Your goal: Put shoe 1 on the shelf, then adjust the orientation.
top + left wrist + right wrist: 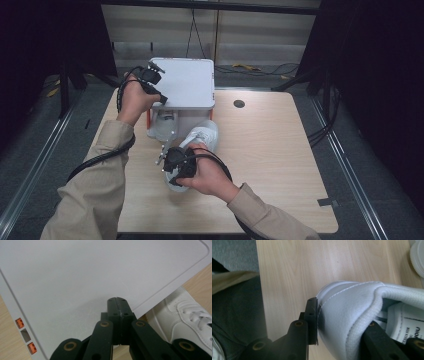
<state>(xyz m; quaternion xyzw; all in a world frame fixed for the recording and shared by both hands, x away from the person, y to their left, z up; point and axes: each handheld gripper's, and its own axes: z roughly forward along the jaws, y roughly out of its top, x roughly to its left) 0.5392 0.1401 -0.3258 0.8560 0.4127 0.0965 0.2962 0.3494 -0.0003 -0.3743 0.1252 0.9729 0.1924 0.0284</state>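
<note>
Grey lid [186,82] overhangs 1 white sneaker [202,136].

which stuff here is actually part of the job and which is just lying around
In use:
- white sneaker, its heel wall clamped by the right gripper
- white box lid, with the shut left gripper resting on it
- box body under the lid

Lying about:
- cables on the floor behind the table
- round hole in the tabletop

2 white sneakers [202,136], 1 grey box [186,83], 2 claws [170,167].
</note>
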